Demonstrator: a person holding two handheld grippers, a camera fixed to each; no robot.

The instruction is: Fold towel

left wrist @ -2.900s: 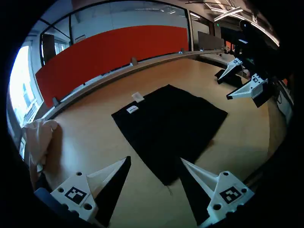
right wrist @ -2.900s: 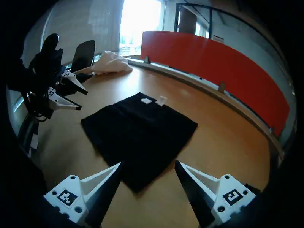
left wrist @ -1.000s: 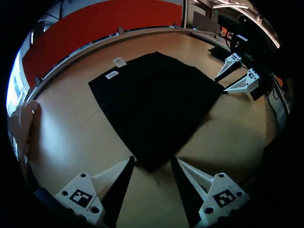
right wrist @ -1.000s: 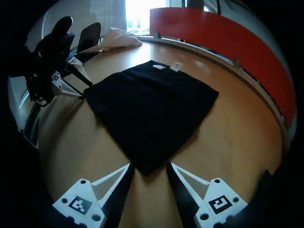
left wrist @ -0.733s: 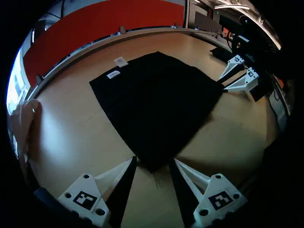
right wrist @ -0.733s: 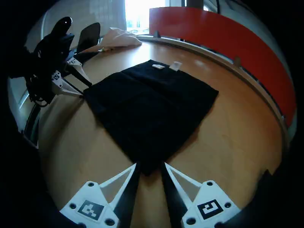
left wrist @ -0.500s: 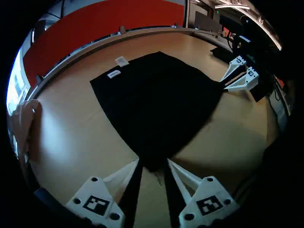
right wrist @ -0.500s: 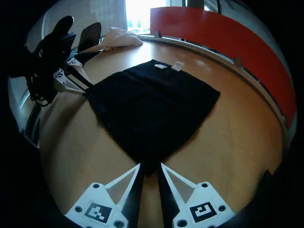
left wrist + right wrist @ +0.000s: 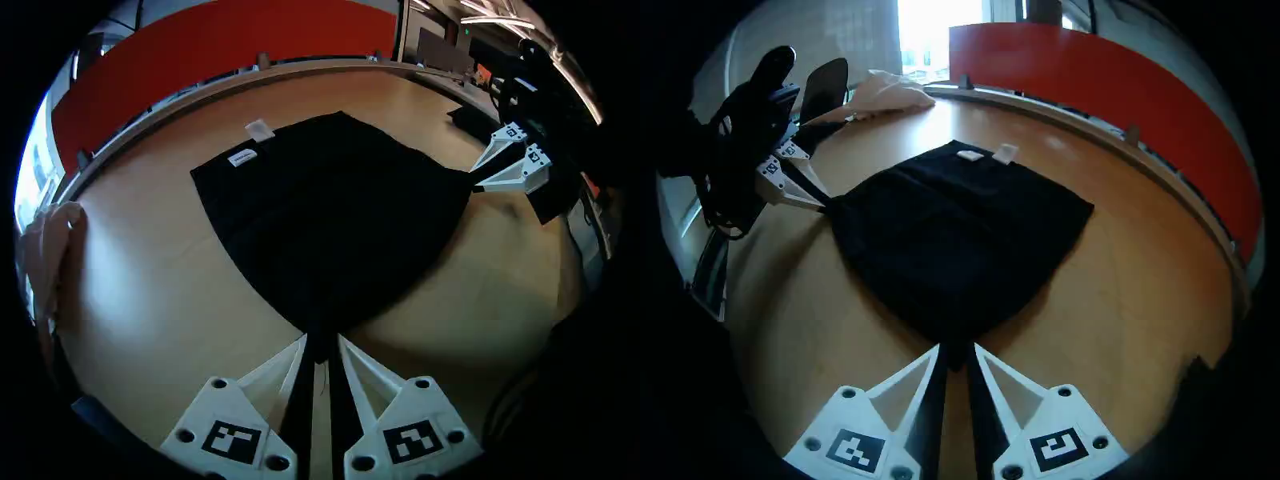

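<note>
A black towel (image 9: pixel 336 208) lies spread on the wooden table (image 9: pixel 152 264), with two white tags (image 9: pixel 243 157) at its far corner. In the left gripper view my left gripper (image 9: pixel 322 346) is shut on the towel's near corner. Off to the right, my right gripper (image 9: pixel 474 181) pinches the neighbouring corner, which is pulled to a point. The right gripper view shows the same towel (image 9: pixel 960 232): the right gripper (image 9: pixel 956 350) is shut on its near corner, and the left gripper (image 9: pixel 826 205) holds the corner at the left. Both held corners are raised slightly off the table (image 9: pixel 1128 264).
A red partition (image 9: pixel 208 56) runs along the table's far edge. A beige cloth (image 9: pixel 880 94) lies bunched at one end of the table, near black chairs (image 9: pixel 826 88). Bare wood surrounds the towel on all sides.
Both grippers moved down onto the towel's two near corners and went from open to shut on them. The corners now rise slightly and the edge between them is drawn taut.
</note>
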